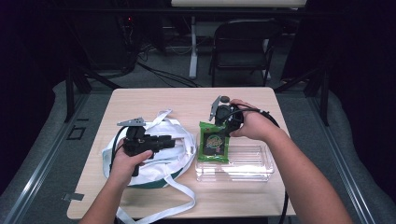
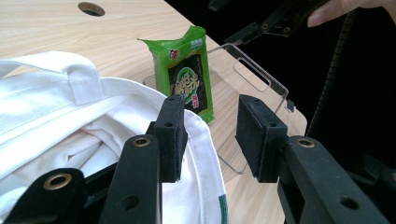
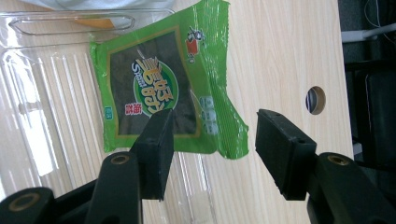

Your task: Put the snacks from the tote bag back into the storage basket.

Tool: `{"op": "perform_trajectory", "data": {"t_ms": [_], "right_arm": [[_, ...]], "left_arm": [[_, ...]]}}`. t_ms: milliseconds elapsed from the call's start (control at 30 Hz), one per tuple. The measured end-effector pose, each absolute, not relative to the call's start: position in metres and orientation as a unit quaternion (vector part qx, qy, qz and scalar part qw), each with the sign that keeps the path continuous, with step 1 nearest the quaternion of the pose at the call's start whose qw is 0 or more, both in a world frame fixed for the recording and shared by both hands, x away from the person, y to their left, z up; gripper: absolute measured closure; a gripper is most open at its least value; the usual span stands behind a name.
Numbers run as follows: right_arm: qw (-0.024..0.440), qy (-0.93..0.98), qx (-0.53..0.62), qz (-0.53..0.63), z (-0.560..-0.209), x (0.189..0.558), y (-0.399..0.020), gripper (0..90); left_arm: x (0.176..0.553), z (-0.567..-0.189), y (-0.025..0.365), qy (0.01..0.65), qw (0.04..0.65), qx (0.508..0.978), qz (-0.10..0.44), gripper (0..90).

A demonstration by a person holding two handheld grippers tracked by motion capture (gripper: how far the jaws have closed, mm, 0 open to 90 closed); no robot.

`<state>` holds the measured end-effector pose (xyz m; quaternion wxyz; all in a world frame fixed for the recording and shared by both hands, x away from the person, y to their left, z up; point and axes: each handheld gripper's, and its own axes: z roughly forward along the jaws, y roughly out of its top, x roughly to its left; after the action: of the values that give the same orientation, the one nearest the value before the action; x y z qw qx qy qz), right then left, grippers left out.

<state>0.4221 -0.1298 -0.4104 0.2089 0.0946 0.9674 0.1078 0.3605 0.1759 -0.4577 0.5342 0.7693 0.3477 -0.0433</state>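
Seaweed snack packet (image 1: 213,143): green, leaning on the clear plastic tray's (image 1: 247,169) rim at the tray's 9 o'clock end, one edge on the table (image 1: 187,100). Right gripper (image 1: 224,122): at the packet's 1 o'clock, jaws apart, nothing between them. Left gripper (image 1: 173,140): jaws parted, one pad (image 2: 172,135) against the white cloth bag's (image 1: 161,161) rim; a grip cannot be told.

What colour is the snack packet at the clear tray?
Bright green snack packet with a dark panel, best in the right gripper view.
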Motion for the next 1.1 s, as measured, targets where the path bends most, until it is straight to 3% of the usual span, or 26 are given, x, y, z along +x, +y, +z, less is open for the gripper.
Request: {"op": "perform_trajectory", "data": {"t_ms": [1100], "right_arm": [[0.192, 0.931, 0.232, 0.205, -0.402, 0.375, -0.192, 47.2]], "left_arm": [[0.363, -0.459, 0.183, 0.361, 0.533, 0.764, -0.037, 62.0]]}}
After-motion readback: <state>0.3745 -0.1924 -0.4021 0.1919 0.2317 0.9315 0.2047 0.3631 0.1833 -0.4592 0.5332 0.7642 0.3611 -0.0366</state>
